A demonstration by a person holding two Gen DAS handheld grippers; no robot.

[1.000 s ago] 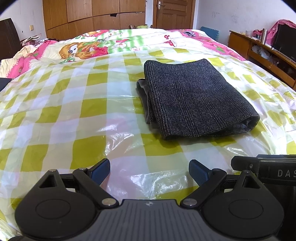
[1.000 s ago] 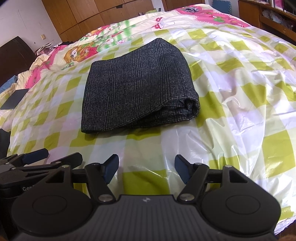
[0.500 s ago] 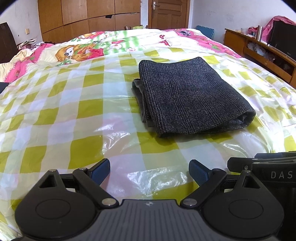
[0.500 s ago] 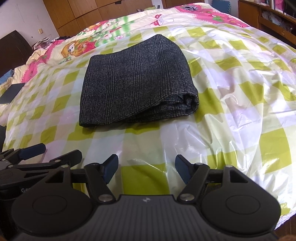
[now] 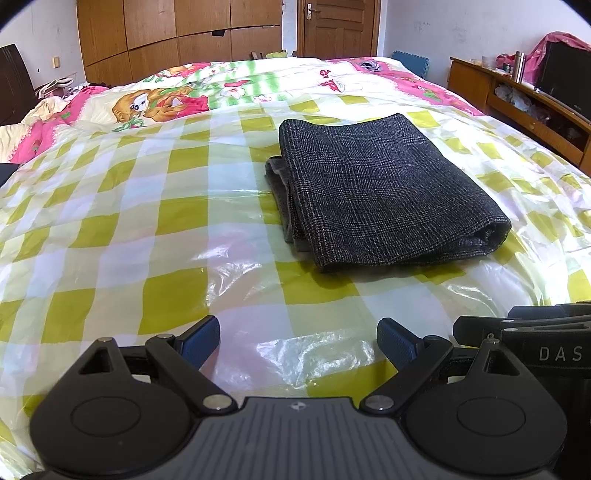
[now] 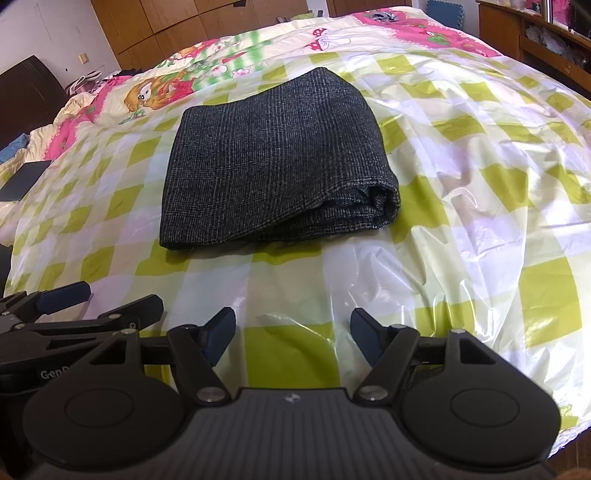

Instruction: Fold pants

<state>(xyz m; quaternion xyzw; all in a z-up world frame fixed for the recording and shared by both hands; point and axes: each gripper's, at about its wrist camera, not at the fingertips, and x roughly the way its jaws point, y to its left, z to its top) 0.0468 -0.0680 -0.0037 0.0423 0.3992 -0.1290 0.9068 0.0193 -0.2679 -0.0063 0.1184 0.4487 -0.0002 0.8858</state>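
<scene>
The dark grey checked pants (image 5: pixel 380 188) lie folded into a thick rectangle on the yellow-and-white checked plastic sheet (image 5: pixel 147 221) over the bed. They also show in the right wrist view (image 6: pixel 273 158), with the rolled fold at the right end. My left gripper (image 5: pixel 298 341) is open and empty, well short of the pants near the bed's front edge. My right gripper (image 6: pixel 291 334) is open and empty, also short of the pants. Each gripper shows at the side of the other's view.
A cartoon-print quilt (image 5: pixel 177 96) covers the far end of the bed. A wooden sideboard (image 5: pixel 517 99) with a TV stands to the right. Wardrobes (image 5: pixel 177 33) and a door (image 5: pixel 338 26) are at the back. A dark flat object (image 6: pixel 26 177) lies at the left bed edge.
Both grippers have drawn back slightly and tilted, so the pants sit a little further off. The pants have not moved. Both grippers stayed open.
</scene>
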